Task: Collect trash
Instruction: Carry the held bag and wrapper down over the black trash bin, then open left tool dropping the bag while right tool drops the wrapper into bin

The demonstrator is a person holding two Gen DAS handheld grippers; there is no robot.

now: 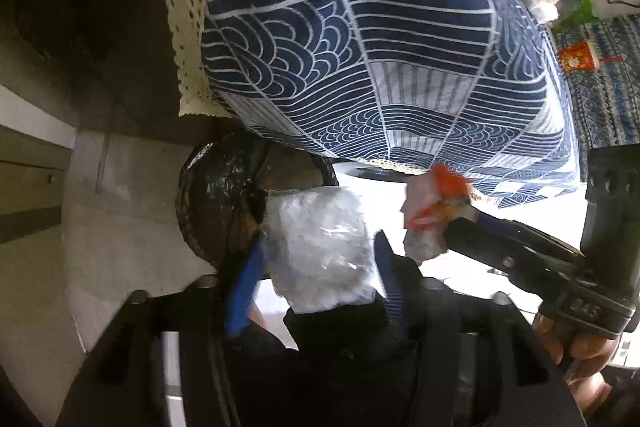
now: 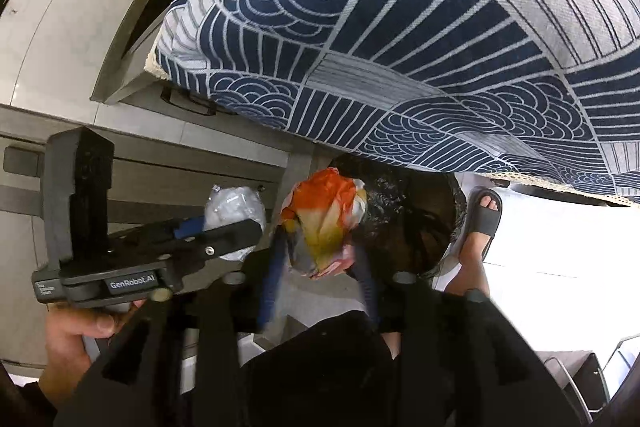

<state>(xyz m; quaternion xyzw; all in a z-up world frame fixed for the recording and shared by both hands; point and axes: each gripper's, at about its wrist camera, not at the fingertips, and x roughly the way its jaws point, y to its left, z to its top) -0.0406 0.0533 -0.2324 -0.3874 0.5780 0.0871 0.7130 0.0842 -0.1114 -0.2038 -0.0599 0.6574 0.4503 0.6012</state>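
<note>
Black left tool [image 1: 316, 259] with blue fingers [image 1: 244, 291]; bare-skinned hand [image 2: 76, 331] behind.

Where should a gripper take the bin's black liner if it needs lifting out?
Judging from both views, grip the black liner at its crinkled rim on the open floor side, coming from above. The blue patterned tablecloth overhangs the far side, and the rim fold is the only loose, pinchable edge showing.

Bin [image 1: 224, 211] under tablecloth [image 1: 360, 47], both wrappers [image 1: 324, 247] [image 2: 324, 223] beside its rim
</note>
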